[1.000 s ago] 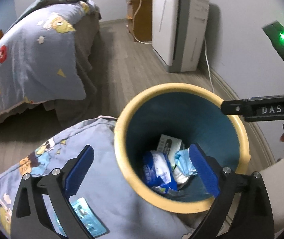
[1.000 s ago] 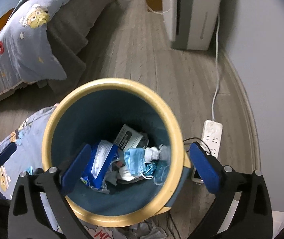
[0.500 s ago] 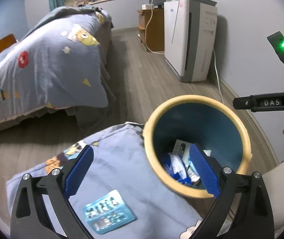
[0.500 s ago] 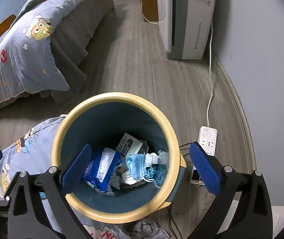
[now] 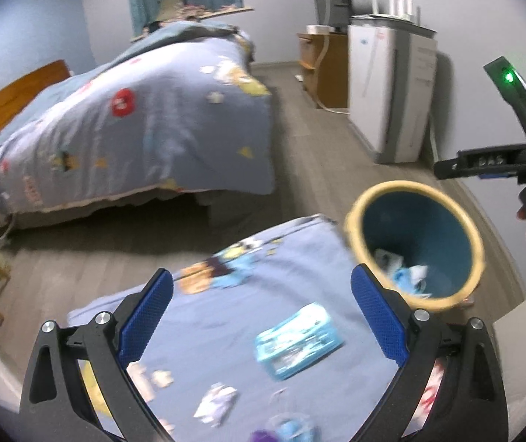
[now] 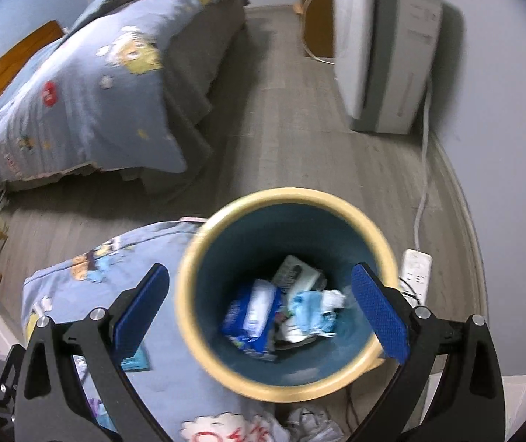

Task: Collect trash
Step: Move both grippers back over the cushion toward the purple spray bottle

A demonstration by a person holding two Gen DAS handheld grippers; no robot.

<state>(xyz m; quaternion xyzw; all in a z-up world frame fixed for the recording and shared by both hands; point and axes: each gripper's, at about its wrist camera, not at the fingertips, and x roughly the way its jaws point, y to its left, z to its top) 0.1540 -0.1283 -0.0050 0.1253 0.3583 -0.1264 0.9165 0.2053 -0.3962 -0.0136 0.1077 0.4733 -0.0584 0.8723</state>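
Across the room, big bed (image 5: 126,129) w/ blue cartoon duvet, wood headboard at far left. White tall appliance (image 5: 392,92) vs the right wall, cord trailing down to a power strip (image 6: 415,269) on the grey plank floor. Closer: blue cartoon pillow (image 5: 226,313) laid flat, touching the bin's left side. Trash bin (image 6: 288,294), yellow rim, dark blue inside, standing upright between pillow and wall; in it a blue wipes pack (image 6: 253,316), a face mask (image 6: 310,313), a white-grey packet and crumpled bits. On the pillow: teal blister pack (image 5: 298,340), a crumpled white wrapper (image 5: 216,401) nearer the camera, small scraps at bottom edge, too blurred to name. Left gripper (image 5: 261,320) over the pillow, jaws wide apart, nothing between them, blister pack framed in the gap. Right gripper (image 6: 261,313) over the bin mouth, jaws spread wide too, empty.
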